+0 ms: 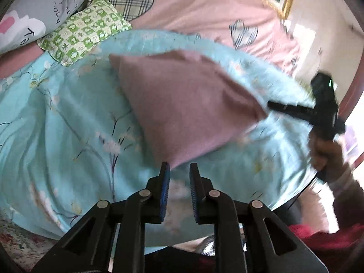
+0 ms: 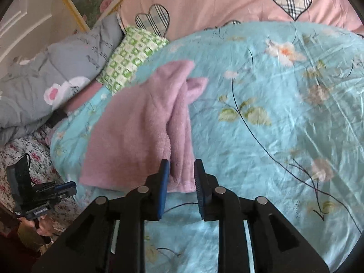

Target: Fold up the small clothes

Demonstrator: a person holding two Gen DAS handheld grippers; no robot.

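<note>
Soft mauve fleece garment (image 2: 141,132) is laid partly folded on the light-blue floral bedspread (image 2: 273,113). Left tool (image 1: 179,170) and right tool (image 2: 182,168) are held slightly open, nothing gripped. Fold step judged released; next, an edge must be re-gripped.

1. Pink towel (image 2: 141,122) at centre: soft, fuzzy terry cloth, matt.
2. Blue floral bedcover (image 2: 273,136) under it: smooth woven cloth, creased, with a faint sheen.
3. Green checked pillow (image 1: 84,29), at 10 o'clock: printed cloth, matt.
4. Gripper fingers (image 1: 165,191): matt black plastic with ribbed blue pads and dull metal pins.
</note>
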